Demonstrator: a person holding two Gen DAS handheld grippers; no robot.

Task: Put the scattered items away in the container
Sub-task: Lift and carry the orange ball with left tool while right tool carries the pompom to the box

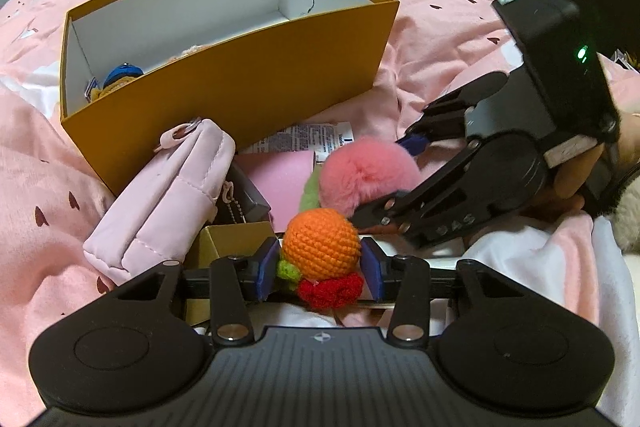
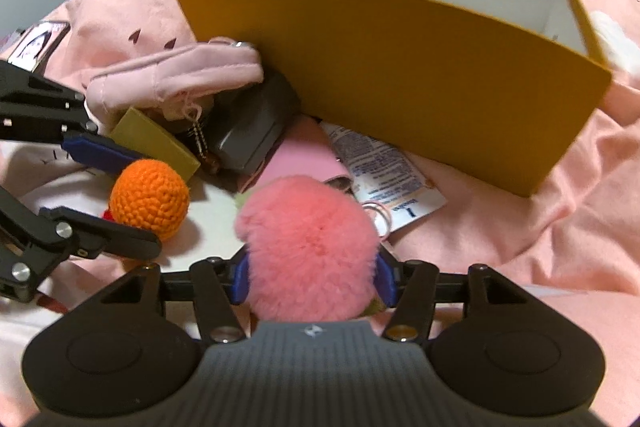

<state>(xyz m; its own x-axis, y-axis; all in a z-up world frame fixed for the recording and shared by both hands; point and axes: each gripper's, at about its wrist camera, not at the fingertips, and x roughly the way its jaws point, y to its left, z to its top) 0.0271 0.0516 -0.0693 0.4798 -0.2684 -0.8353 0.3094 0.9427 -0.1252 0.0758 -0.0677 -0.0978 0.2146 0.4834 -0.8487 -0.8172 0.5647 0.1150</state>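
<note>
The orange ball (image 1: 321, 243) is clamped by the left gripper (image 1: 321, 267); the pompom (image 2: 308, 247) sits between the right gripper's (image 2: 312, 279) pads, grip unclear, beside the box (image 1: 240, 83).

Dim, warm indoor light with strong fisheye bending.

Both views curve hard at the edges, with dark vignetted corners. The orange box (image 2: 400, 75) looks soft and slightly motion-blurred in the right wrist view, sharper in the left. Soft shadows pool among the clutter beside it. A green indicator light (image 1: 582, 53) glows with slight glare; the room behind the bed (image 1: 440, 7) is nearly black.
</note>
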